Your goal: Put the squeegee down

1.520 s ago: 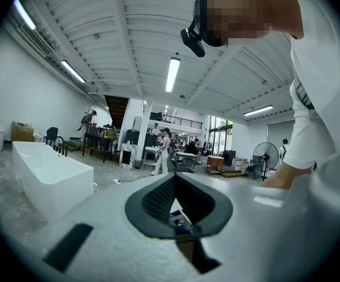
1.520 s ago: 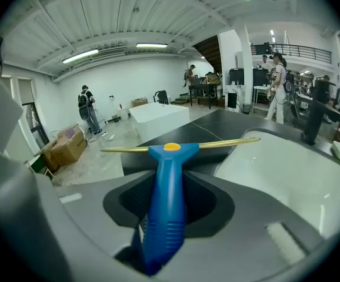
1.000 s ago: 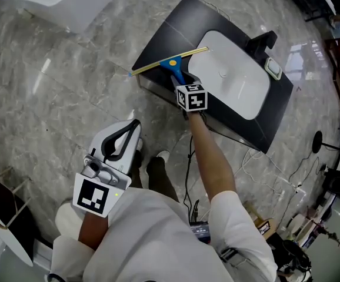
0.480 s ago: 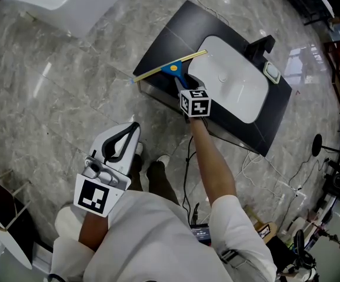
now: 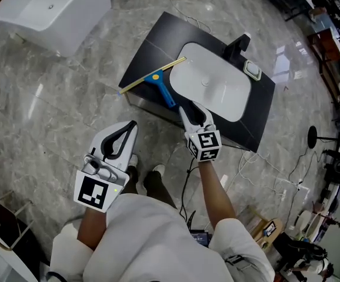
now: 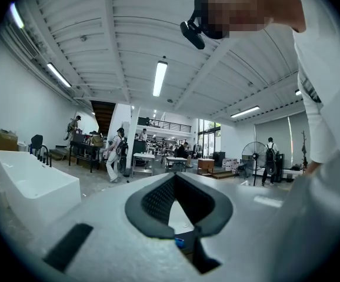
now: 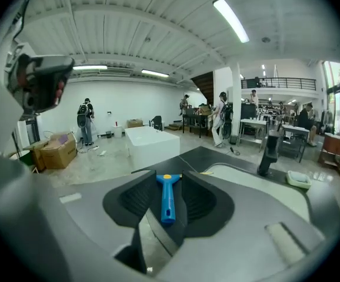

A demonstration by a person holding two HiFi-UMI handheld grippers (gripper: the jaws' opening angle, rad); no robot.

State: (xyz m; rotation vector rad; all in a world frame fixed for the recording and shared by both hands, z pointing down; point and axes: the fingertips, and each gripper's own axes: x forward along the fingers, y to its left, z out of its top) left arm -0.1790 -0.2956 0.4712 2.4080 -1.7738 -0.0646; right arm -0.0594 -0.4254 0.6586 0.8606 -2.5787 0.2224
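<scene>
Tabletop (image 5: 152, 44), black, carries a white basin (image 5: 212, 88), and the squeegee (image 5: 163, 90) lies flat on the bare part left of that basin. One second ago the right hand-held gripper (image 5: 190, 108) was at the blue handle over the tabletop. It now sits back past the near edge, closer to the person and clear of the handle. Its jaws have just closed in a little but stand wide apart and released, with nothing pressed between the pads. The squeegee lies as before. Its blade runs diagonally in the head view, from lower left to upper right. The handle's long axis crosses the blade, and its free end points toward the near edge and the right hand-held gripper. The left hand-held gripper (image 5: 133, 124) hangs beside the person, jaw tips together and empty.
</scene>
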